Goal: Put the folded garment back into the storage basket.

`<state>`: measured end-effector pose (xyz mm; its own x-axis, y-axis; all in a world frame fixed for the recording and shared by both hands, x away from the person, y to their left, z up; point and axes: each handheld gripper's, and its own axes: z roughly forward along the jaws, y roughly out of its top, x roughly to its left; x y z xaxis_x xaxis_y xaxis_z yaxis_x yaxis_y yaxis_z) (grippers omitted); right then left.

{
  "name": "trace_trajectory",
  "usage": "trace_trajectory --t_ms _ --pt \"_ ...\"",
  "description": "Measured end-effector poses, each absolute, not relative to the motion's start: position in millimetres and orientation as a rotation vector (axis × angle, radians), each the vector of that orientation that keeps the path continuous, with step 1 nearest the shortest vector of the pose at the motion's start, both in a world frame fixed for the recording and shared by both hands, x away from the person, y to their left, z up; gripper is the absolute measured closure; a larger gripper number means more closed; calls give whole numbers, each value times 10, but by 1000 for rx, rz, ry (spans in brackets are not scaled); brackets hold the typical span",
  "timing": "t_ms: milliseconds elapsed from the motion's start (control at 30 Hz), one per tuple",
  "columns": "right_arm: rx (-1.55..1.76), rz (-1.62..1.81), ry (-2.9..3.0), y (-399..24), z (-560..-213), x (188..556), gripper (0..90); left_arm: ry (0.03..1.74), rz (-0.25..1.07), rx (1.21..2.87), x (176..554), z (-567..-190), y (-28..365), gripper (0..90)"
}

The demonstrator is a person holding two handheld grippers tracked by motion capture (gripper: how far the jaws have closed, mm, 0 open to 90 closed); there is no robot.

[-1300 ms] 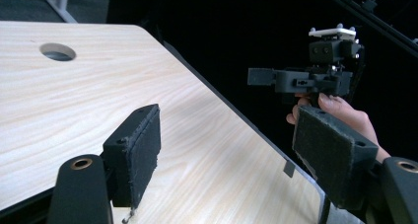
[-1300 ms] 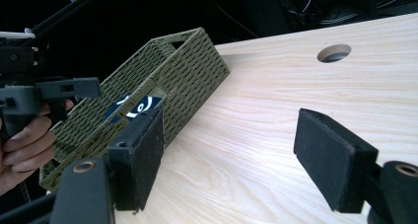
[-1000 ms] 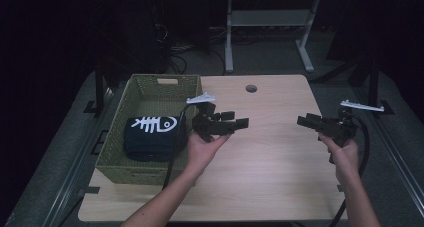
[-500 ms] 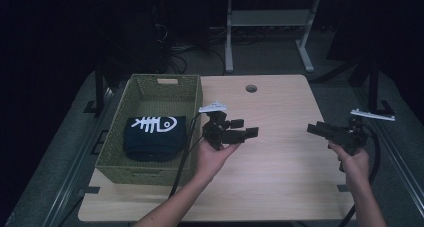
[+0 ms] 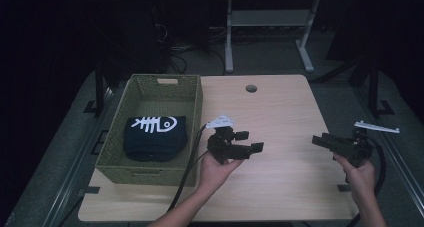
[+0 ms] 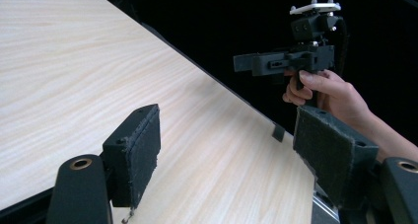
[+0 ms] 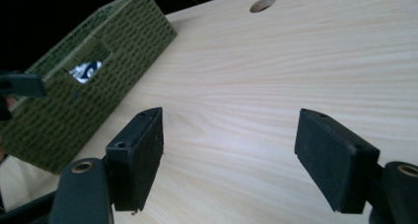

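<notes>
The pale wood-grain bench (image 5: 280, 187) carried one big thing: a green woven rectangular basket (image 5: 116, 163) along its left side, its long axis running from the person's edge toward the far edge. Inside lay a folded black cloth with a white fish-skeleton print (image 5: 155, 137), flat on the basket floor toward the near end; the fish lay crosswise to the basket's length, its head pointing right toward the open bench, and the fold was only a little wider than it was deep. A small round hole (image 5: 251, 88) sat in the bench near the far edge.

The left gripper (image 5: 252, 142) was held just right of the basket's near corner, over bare wood, its jaws aimed rightward across the bench. In the left gripper view the pads (image 6: 140, 150) stood well apart with nothing between them. The right gripper (image 5: 320, 140) hung near the right edge, well apart from the other, pointing left; its pads (image 7: 143, 150) too were wide apart over empty wood, with the basket's side wall in front of them.

Judging from this, the cloth was stowed and both hands seemed to be idling or settling. If the cloth were to be handled next, it would be best to come over the rim from above, jaws kept wide, and pinch a folded edge rather than the middle, clear of the wicker wall
</notes>
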<state>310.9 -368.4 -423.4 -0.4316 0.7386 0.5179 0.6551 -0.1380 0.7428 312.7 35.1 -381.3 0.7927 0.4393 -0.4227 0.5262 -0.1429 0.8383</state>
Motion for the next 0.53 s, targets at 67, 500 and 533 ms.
trace_trajectory --t_ms 67,500,533 --pt "1616 1611 2017 -3680 -4249 3054 265 743 -84 1776 3078 -3847 350 257" --pt "1537 1647 1981 -3564 -4469 2637 223 665 -99 1824 2721 -4145 291 247" --pt "1537 1647 1981 -3564 -4469 2637 223 665 -99 1824 2721 -4145 291 247"
